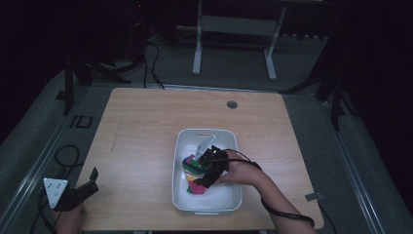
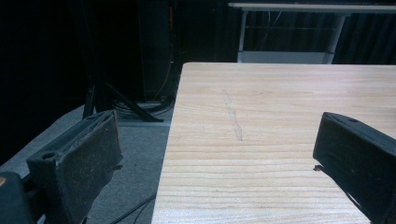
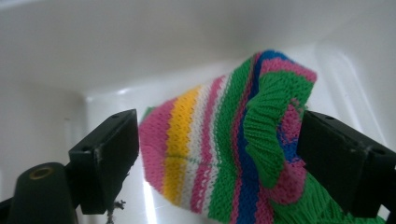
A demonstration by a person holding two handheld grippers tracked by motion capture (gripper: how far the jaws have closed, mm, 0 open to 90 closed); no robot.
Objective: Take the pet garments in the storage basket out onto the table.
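Reaching into the white bin point(image 1: 229, 197) on the worktop point(image 1: 141, 141), the right hand-held gripper point(image 3: 219, 154) is straddling a bunched striped knit sock point(image 3: 224, 154), jaws spread on either side. Closing squarely on the thick folded cuff looks best. The left hand-held gripper point(image 1: 80, 190) is waiting, spread and empty, at the worktop's near left corner.

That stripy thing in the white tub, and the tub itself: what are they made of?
The stripy thing looks like knitted yarn: visible stitch loops, ribbed green edge, matte. The tub looks like glossy white plastic, smooth with soft highlights, though that is a guess. The table shows pale wood grain.
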